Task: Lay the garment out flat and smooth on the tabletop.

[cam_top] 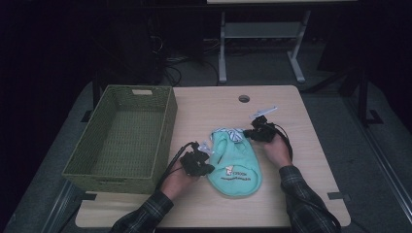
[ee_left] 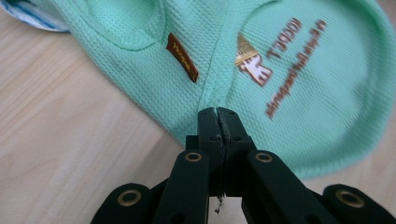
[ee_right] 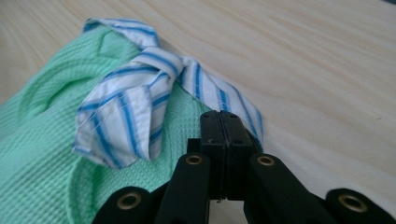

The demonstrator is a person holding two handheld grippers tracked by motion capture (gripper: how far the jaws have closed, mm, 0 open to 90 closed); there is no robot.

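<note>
Beside the basket [cam_top: 121, 136], both fingers pinch the garment's [cam_top: 235, 167] edges.

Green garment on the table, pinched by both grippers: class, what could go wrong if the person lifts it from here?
1. The left gripper pinches only a thin fold at the garment edge; the cloth may slip out on lifting.
2. The right gripper is shut at the striped collar; whether it has the collar or just the green cloth is unclear, so that end may drop.
3. The basket wall stands close by; a hanging hem could snag its rim.
</note>
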